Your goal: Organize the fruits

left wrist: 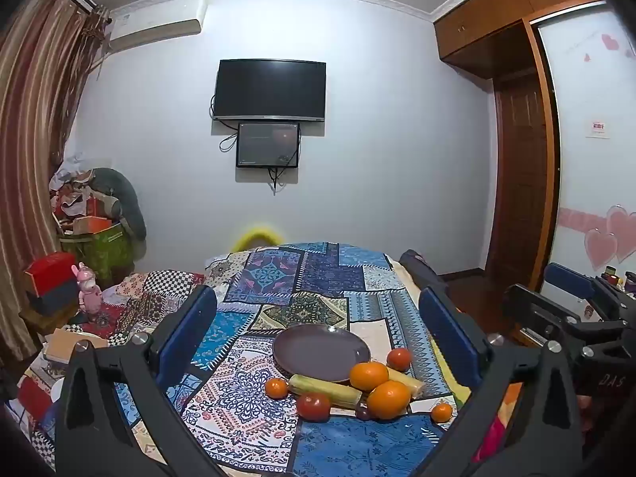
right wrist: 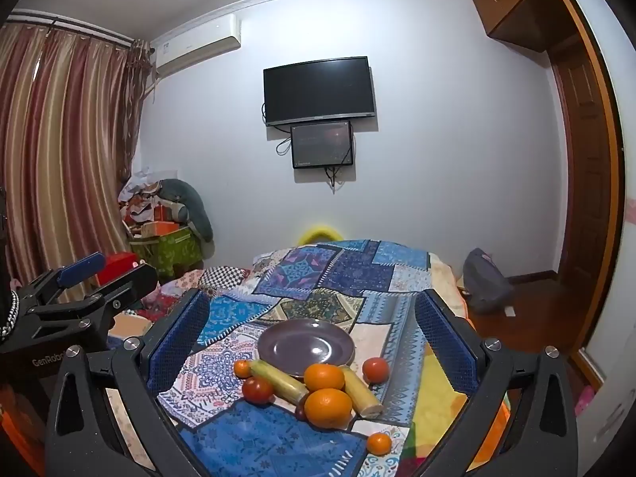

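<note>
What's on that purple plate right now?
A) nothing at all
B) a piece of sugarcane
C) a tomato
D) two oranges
A: the purple plate shows only its bare glossy surface, while the oranges, tomatoes and yellow-green stalks all lie on the patterned cloth in front of it.

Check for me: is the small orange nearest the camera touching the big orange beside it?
Apart. The right wrist view shows patterned cloth between the small orange and the big orange.

left gripper [left wrist: 318,342]: black frame; blue textured pads; silver screws | right gripper [right wrist: 312,342]: same build; white lettering
</note>
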Demonstrator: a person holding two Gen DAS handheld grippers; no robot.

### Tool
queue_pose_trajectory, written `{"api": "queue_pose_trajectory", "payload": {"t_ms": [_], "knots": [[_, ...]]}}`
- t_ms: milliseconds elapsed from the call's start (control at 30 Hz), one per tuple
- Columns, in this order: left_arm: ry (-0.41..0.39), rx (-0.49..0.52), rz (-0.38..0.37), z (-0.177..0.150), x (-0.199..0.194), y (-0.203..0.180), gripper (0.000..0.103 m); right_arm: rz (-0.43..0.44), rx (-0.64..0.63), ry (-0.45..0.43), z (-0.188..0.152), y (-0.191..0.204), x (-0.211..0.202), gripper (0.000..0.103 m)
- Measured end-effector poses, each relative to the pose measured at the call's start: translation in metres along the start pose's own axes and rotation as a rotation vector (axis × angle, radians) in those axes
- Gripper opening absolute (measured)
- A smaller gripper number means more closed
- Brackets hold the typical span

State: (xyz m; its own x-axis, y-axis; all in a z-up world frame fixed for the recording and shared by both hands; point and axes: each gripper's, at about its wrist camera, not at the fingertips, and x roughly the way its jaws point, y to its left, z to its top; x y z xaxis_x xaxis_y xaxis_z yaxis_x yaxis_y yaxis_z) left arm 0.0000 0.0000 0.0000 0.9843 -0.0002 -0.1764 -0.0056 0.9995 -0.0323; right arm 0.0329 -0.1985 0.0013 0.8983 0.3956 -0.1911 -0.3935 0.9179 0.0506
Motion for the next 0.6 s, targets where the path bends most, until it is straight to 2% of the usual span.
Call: {"api": "queue_pose_trajectory", "payload": {"t_ms": [600], "knots": [[-0.001, -0.001, 0.0, 0.0007, 0.0004, -0.002, 0.103, 0.003, 0.008, -0.013, -0.0028, -0.0003, -0.0023, 0.103]]}}
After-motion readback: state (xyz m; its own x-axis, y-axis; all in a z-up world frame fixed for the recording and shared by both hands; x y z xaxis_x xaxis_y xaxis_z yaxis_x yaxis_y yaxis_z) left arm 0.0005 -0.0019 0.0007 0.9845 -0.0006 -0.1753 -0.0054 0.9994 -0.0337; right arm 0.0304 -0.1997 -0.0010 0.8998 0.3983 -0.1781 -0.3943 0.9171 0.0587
